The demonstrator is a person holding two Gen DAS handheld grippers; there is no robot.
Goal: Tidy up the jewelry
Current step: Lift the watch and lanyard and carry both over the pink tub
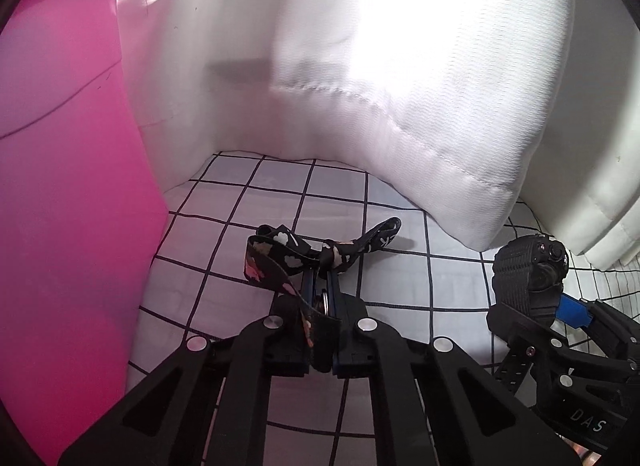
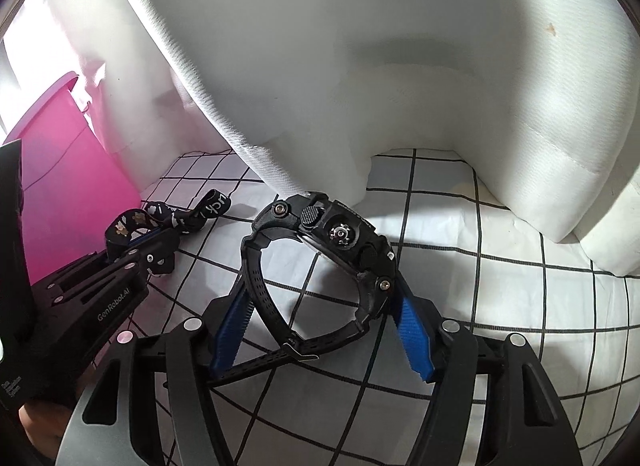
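While the left gripper [image 1: 323, 286] has its jaws pressed together on a black floral strap [image 1: 280, 254], the right gripper [image 2: 320, 306] is clamped on a black watch [image 2: 340, 242], one blue pad [image 2: 412, 334] against the case and the other against the band. The strap's knotted middle sits at the left fingertips; one end trails far and right over the checked sheet [image 1: 224, 266], and a loop falls back between the fingers. A small round metal piece shows between those fingers, too hidden to name. The watch stands tilted on its side, its buckled band looping near, just above the sheet. White pillows [image 2: 360, 65] rise on the far side. A pink box [image 1: 72, 185] stands at the left. The two grippers lie near each other, not touching.
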